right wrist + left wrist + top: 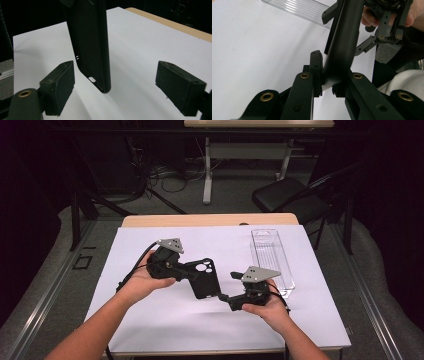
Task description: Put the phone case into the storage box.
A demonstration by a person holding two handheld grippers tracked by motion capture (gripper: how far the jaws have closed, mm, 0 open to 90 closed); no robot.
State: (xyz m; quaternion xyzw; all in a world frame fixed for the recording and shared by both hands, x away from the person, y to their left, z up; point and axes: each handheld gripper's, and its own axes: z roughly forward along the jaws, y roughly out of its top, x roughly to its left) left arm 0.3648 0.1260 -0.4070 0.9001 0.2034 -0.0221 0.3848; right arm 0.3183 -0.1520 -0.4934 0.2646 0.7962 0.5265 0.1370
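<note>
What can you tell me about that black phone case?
The black phone case looks like matte, smooth plastic or rubber, with round camera holes in one corner. The right gripper view shows small port cutouts along its bottom edge. It is lifted off the white sheet, empty, with no phone showing in it. The left gripper is shut on one end. The right gripper stands open around the other end, its pads not touching the case.

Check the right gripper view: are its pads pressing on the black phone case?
No, the right gripper stands open, the phone case hanging between its pads untouched.
</note>
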